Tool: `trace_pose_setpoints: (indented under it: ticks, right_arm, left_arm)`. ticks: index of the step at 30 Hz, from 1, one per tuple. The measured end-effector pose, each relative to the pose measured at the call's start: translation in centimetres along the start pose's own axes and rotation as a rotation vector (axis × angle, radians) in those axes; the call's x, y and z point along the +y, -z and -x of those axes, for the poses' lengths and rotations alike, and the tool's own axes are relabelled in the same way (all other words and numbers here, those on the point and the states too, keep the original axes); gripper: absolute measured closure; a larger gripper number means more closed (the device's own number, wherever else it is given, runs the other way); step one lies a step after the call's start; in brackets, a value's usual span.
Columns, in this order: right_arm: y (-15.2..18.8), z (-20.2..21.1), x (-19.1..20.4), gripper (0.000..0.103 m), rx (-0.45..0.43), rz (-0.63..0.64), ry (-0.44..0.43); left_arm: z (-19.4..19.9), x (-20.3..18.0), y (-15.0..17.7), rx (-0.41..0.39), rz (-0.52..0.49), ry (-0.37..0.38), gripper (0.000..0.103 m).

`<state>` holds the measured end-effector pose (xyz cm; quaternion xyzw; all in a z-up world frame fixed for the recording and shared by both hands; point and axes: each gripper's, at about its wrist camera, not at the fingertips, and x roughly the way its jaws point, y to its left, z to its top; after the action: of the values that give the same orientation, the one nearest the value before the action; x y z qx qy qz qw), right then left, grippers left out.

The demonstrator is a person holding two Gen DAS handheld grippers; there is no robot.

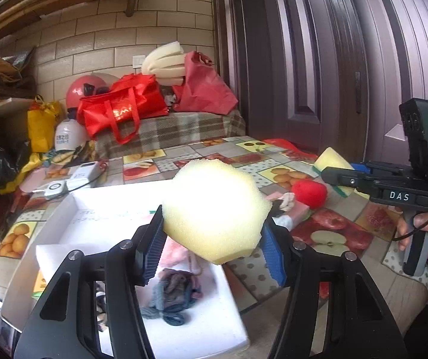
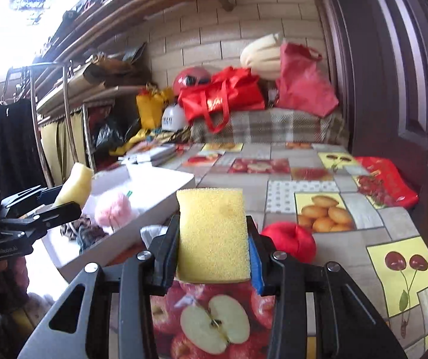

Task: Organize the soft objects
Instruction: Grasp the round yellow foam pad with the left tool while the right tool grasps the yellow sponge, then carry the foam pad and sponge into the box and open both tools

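Note:
My left gripper (image 1: 214,239) is shut on a pale yellow round sponge (image 1: 214,206) and holds it above the white box (image 1: 202,335). The box holds a grey-blue cloth (image 1: 172,296) and a pink fluffy item (image 2: 114,209). My right gripper (image 2: 214,248) is shut on a yellow rectangular sponge (image 2: 214,233) above the fruit-print tablecloth (image 2: 318,176). A red soft ball (image 2: 291,239) lies on the cloth just right of it. In the left wrist view the right gripper (image 1: 333,176) shows at the right with its sponge (image 1: 332,158), and the red ball (image 1: 309,193) beside it.
A white and pink item (image 1: 288,206) lies on the cloth near the box. Red bags (image 1: 124,107) and foam (image 1: 163,62) are piled at the table's far end. A dark door (image 1: 333,59) stands to the right. Shelves and clutter (image 2: 64,104) are on the left.

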<state>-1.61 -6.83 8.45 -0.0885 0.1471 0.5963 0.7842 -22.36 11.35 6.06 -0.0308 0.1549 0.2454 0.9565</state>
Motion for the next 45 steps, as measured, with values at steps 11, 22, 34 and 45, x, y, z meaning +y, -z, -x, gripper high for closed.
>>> trace_pose_setpoints:
  ticks: [11, 22, 34, 45]
  right_arm:
    - [-0.6, -2.0, 2.1, 0.064, 0.007, 0.022, -0.007]
    - [-0.5, -3.9, 3.8, 0.064, 0.038, 0.034, -0.054]
    - [-0.6, -6.0, 8.0, 0.064, 0.062, 0.133, -0.149]
    - [0.5, -11.0, 14.5, 0.064, 0.278, 0.327, -0.257]
  left_arm:
    - [0.1, 5.8, 0.8, 0.021, 0.098, -0.099, 0.045]
    - [0.0, 8.2, 1.3, 0.031, 0.12, -0.183, 0.045]
    - [0.0, 13.8, 1.9, 0.038, 0.241, -0.277, 0.044]
    - [-1.2, 14.5, 1.7, 0.054, 0.221, -0.289, 0.044]
